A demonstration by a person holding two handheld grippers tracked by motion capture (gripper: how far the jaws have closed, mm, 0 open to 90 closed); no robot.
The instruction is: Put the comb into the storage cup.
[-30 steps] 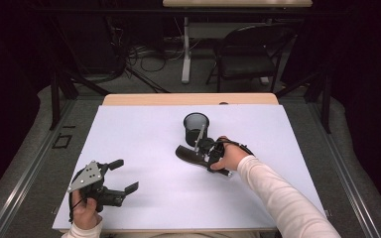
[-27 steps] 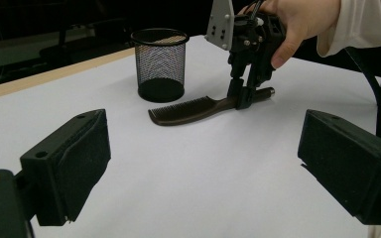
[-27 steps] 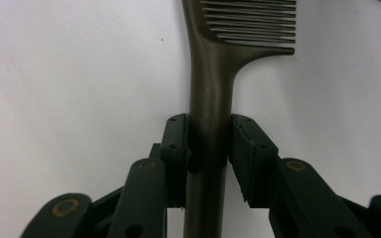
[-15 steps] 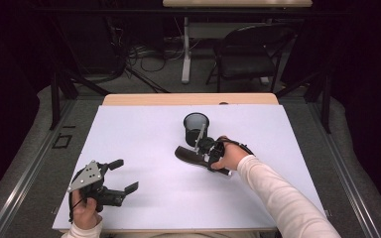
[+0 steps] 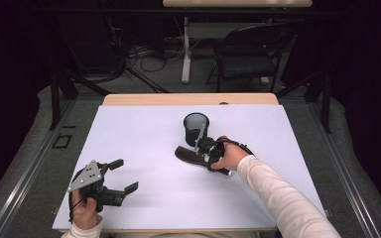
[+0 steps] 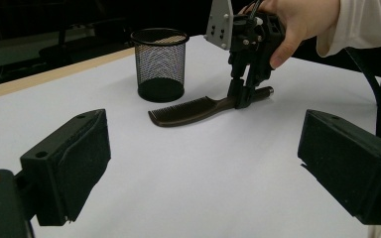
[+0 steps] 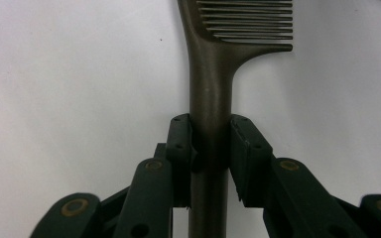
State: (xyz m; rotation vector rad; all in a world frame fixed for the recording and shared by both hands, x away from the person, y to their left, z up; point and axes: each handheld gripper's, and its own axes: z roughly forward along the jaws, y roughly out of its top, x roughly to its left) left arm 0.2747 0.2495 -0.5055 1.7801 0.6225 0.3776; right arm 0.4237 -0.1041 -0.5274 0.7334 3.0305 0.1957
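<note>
- the comb (image 6: 198, 108) lies flat on the white desk (image 5: 144, 144) near the centre of the high view, teeth end toward the left of the frame, handle under the right gripper (image 5: 204, 148).
- the right gripper's jaws have just been closing and now sit narrow on the comb's handle; in the right gripper view the two pads press against it on both sides, just below where the teeth begin.
- the mesh cup (image 5: 196, 128) stands upright just above the comb in the high view, close to it but apart, and looks empty.
- the left gripper (image 5: 121, 176) hangs over the lower left of the desk with its jaws wide apart and nothing between them, well away from the comb.
- risk: the handle is smooth and rounded, and the grip sits near one end, so the long toothed end may swing down or the comb may twist between the pads when lifted.
- risk: the cup looks light; if the comb meets its rim at a slant, or the gripper knocks its wall, it may tip or slide.
- risk: if the comb goes in teeth first, the teeth may snag in the mesh.
</note>
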